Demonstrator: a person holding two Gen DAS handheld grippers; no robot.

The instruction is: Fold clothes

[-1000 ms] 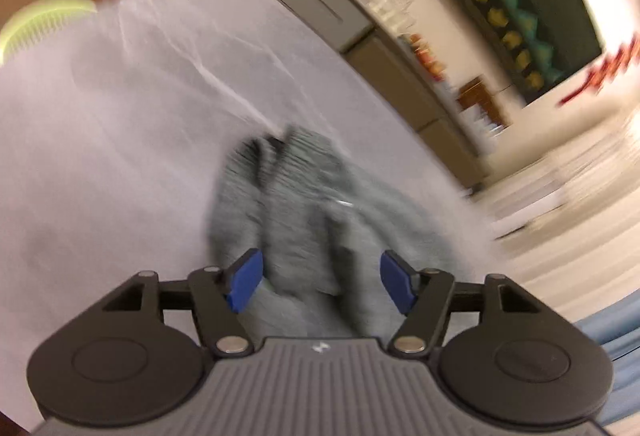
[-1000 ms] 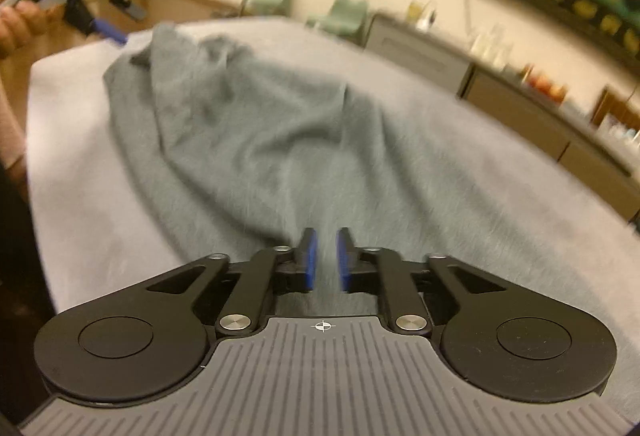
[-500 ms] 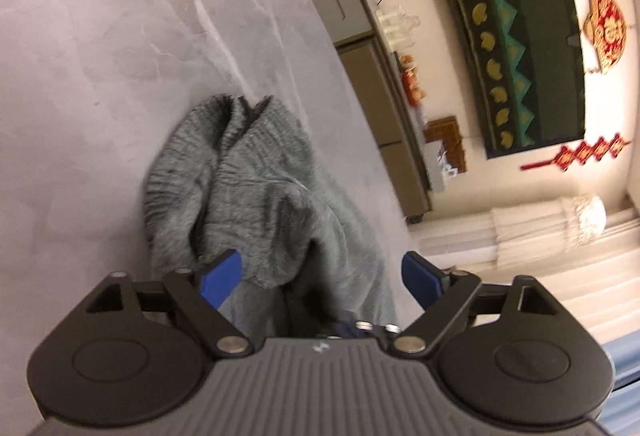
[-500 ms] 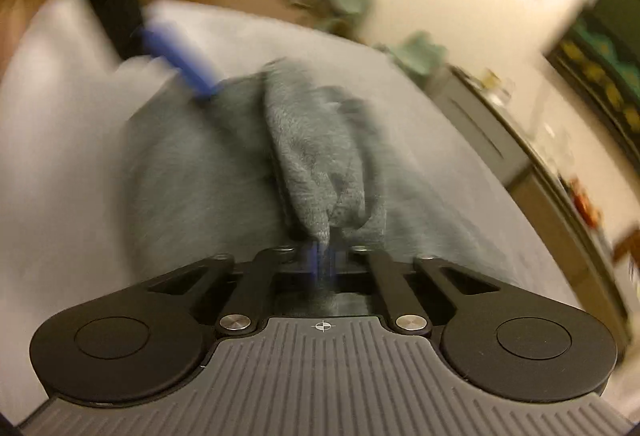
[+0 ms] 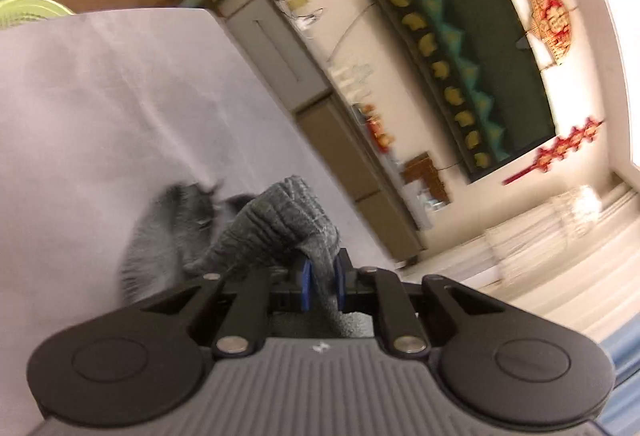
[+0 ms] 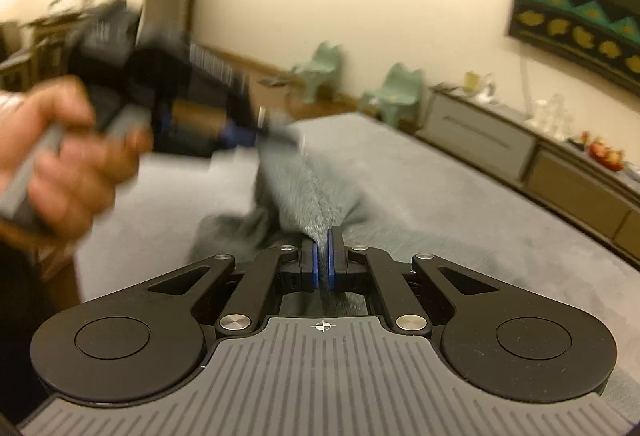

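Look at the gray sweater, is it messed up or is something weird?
Nothing is broken or spilled. The gray sweater is just bunched up, not flat: the left claw and the right claw each pinch a fold of it above the table. That fits mid-fold.

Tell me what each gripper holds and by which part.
Both hold the grey knit garment: the left gripper pinches a ribbed edge fold; the right gripper pinches another bunched fold. Which part of the garment cannot be told.

Left gripper [image 5: 321, 278] clamped tight with blue pads [image 5: 306, 286] nearly meeting, gripped by bare left hand [image 6: 60, 155], raised and motion-blurred, right gripper [image 6: 322, 264] pinched closed, pads [image 6: 314, 268] almost touching, pointing forward
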